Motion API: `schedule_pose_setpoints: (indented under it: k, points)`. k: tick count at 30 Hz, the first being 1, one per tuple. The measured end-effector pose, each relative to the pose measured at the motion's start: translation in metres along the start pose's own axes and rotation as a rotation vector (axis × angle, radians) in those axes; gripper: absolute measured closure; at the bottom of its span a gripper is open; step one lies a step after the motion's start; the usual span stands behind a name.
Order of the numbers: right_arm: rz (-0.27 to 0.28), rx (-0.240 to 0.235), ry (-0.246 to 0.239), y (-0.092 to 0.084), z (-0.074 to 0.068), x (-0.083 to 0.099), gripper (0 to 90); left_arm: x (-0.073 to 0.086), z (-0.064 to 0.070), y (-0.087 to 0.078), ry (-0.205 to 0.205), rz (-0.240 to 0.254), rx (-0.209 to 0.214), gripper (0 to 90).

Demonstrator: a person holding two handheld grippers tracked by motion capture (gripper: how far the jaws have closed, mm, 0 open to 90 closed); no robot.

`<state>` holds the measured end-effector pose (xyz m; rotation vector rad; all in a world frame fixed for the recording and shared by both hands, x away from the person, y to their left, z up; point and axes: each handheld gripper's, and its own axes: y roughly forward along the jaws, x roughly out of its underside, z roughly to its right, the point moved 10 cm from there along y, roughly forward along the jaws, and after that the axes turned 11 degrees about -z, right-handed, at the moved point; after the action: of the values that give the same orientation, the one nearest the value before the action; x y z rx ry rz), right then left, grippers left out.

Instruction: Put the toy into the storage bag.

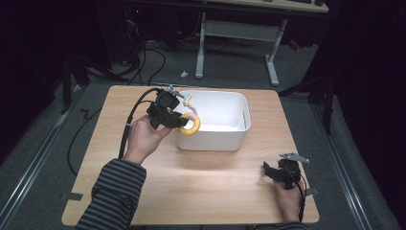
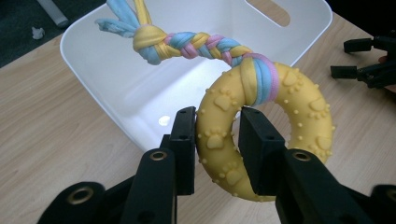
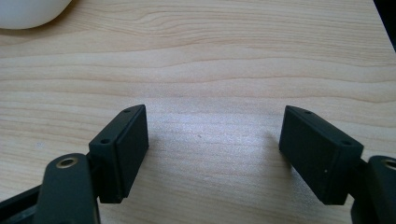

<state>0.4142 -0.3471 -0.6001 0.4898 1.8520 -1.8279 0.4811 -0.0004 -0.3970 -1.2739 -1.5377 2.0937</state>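
**Ring toy held at bin's near-left corner; right gripper idle on tabletop**

Left gripper [image 1: 184, 120]: raised in the person's left hand [image 1: 143, 139], striped sleeve [image 1: 115, 191] below it. Jaws closed on the near arc of the yellow ring toy [image 2: 266, 135], one jaw inside the ring's hole side, one outside; both pads touch the rubber.

Yellow ring toy: rubber ring with raised paw prints and studs, plus a braided rope [image 2: 201, 46] of blue, yellow and pink knotted round its far side. In the high view the ring hangs at the near-left corner of the white bin [image 1: 213, 139], over its rim. The long axis runs from the ring up along the rope, away from the person and slightly left, ending in a knot with loose tails over the bin's left wall.

White bin: rectangular, open-topped, slotted handle in the right end wall, standing on the far middle of the tabletop [image 1: 206, 182]. Its interior looks bare beneath the toy. Its near-left rim lies directly under the ring.

Right gripper [image 1: 269, 171]: at the near right of the tabletop, well apart from the bin, in the person's right hand [image 1: 289, 199]. Jaws spread wide, nothing between them; bare wood grain shows through the gap in the right gripper view.

Surroundings: dark floor with cables [image 1: 143, 62] and a white desk frame [image 1: 239, 33] beyond the tabletop.
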Motion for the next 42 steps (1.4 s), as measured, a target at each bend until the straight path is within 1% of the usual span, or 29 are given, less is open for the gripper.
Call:
schedule_pose_setpoints:
  k: [3,9,11,13,15,18,23,26,31,35,38,42]
  points:
    - [0.0,0.0,0.0,0.0,0.0,0.0,24.0,-0.006,0.001,0.003,0.009,-0.008,-0.009,67.8]
    - [0.0,0.0,0.0,0.0,0.0,0.0,24.0,-0.014,0.002,0.01,0.01,-0.017,-0.007,67.8]
    - [0.0,0.0,0.0,0.0,0.0,0.0,24.0,-0.017,0.003,0.013,0.007,-0.018,-0.003,67.8]
    - [0.0,0.0,0.0,0.0,0.0,0.0,24.0,-0.02,0.004,0.016,0.005,-0.019,0.015,67.8]
    - [0.0,-0.001,0.0,0.0,0.0,0.0,24.0,-0.023,0.004,0.019,0.001,-0.018,0.019,67.8]
    - [0.0,-0.001,-0.001,0.0,0.0,0.0,24.0,-0.026,0.004,0.023,0.005,-0.034,0.01,67.8]
    - [0.0,-0.001,-0.001,0.0,0.0,0.0,24.0,-0.033,0.004,0.027,0.004,-0.037,0.002,67.8]
    - [0.0,-0.001,-0.001,0.0,0.0,0.0,24.0,-0.037,0.004,0.031,0.006,-0.048,-0.001,67.8]
    - [0.0,-0.001,-0.002,0.0,0.0,0.0,24.0,-0.046,0.003,0.04,-0.013,-0.054,0.015,67.8]
    - [-0.001,-0.002,0.0,0.0,0.0,0.0,24.0,-0.049,0.003,0.048,-0.008,-0.075,-0.003,67.8]
    - [-0.001,-0.002,0.0,0.0,0.0,0.0,24.0,-0.052,0.004,0.052,-0.008,-0.079,-0.005,67.8]
    - [-0.001,-0.002,0.0,0.0,0.0,0.0,23.9,-0.056,0.003,0.058,-0.01,-0.086,-0.021,67.8]
